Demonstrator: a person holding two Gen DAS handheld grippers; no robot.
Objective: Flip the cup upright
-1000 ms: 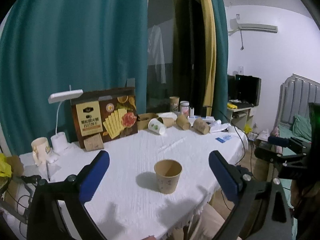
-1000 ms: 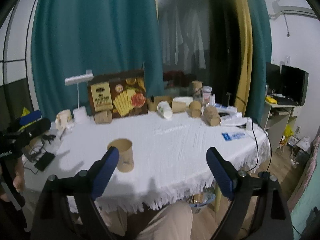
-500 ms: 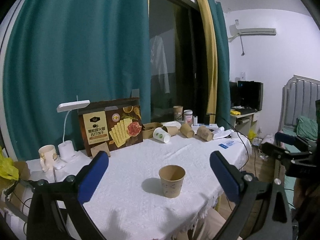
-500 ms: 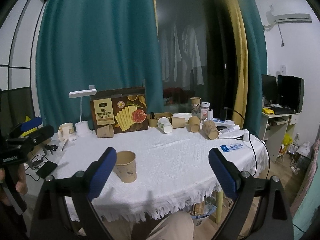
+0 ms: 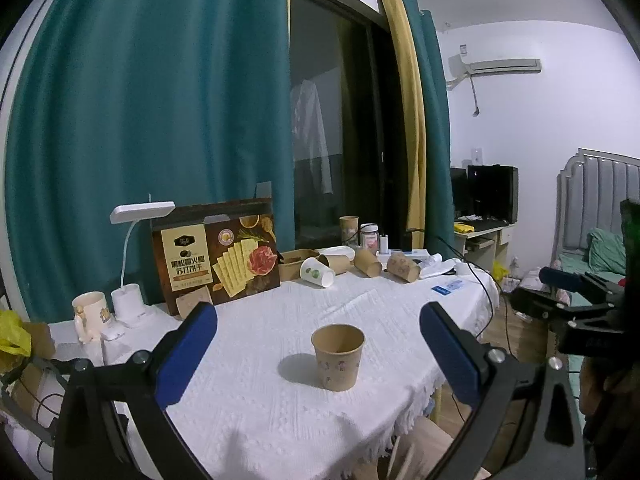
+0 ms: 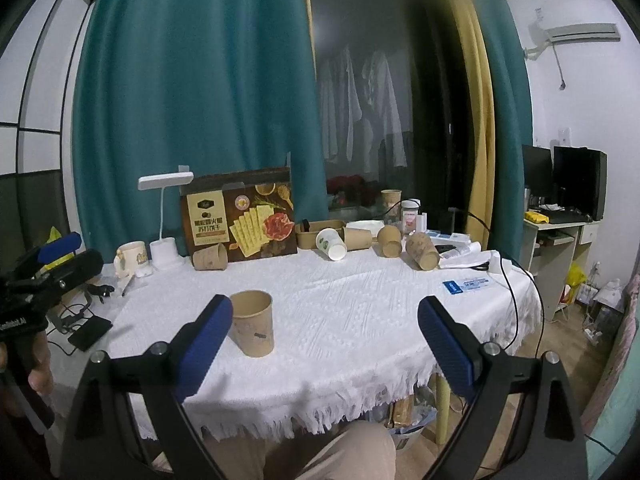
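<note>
Brown paper cup (image 5: 338, 356) is seen standing mouth up on the white worktop (image 5: 260, 420), right between the wide-open fingers of the left hand-held gripper (image 5: 318, 354), while the right hand-held gripper (image 6: 325, 347), open too, is kept farther off.

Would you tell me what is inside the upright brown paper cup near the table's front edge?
The brown paper cup shows only bare inner wall; its bottom is hidden by the rim.
</note>
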